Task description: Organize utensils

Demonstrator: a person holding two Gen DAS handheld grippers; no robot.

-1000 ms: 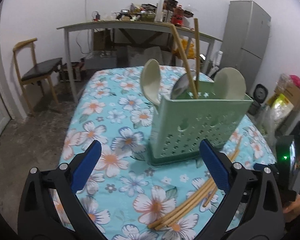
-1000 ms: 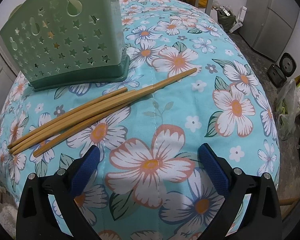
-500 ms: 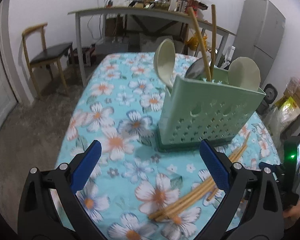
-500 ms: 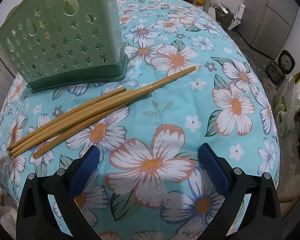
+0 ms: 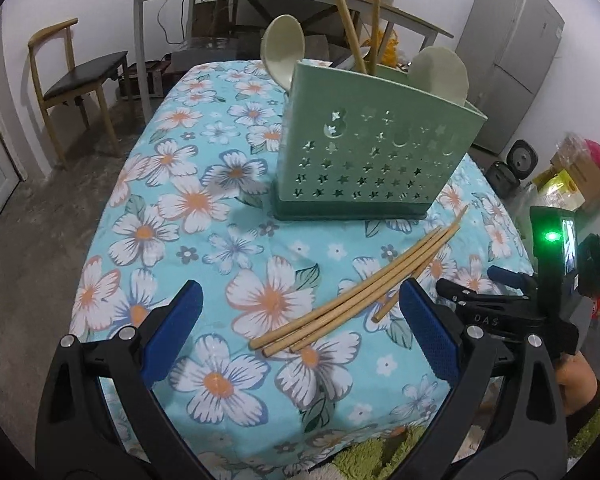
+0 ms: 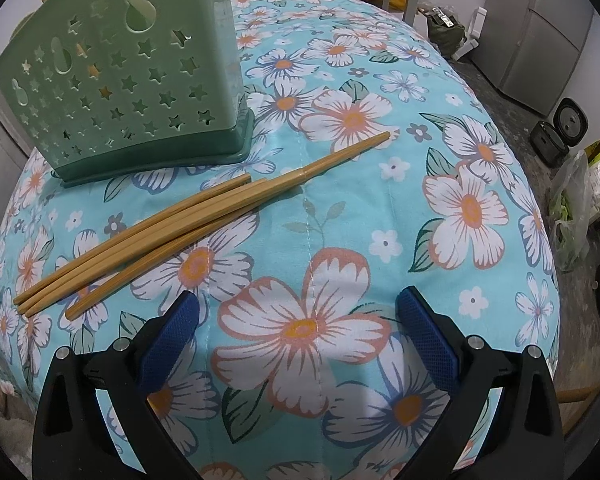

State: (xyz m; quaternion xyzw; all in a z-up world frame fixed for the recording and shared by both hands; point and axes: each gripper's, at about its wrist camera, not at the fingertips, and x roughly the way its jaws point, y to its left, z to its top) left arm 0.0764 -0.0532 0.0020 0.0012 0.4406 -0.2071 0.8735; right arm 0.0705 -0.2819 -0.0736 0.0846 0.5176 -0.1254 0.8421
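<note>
While both grippers hang spread and empty above the floral tablecloth [image 6: 472, 208], four loose chopsticks [image 5: 356, 296] lie on it

Left gripper [image 5: 300, 320] has its blue pads wide apart with nothing between them, the near ends of the chopsticks just ahead of its right pad; right gripper [image 6: 298, 320] is equally released, the chopsticks [image 6: 160, 228] off to its left. Just beyond the bundle stands the green perforated utensil holder [image 5: 376, 152], upright, already holding two pale spoons [image 5: 282, 48] and two standing chopsticks [image 5: 346, 12]. A wooden chair [image 5: 76, 80] and grey fridge [image 5: 512, 52] sit behind
</note>
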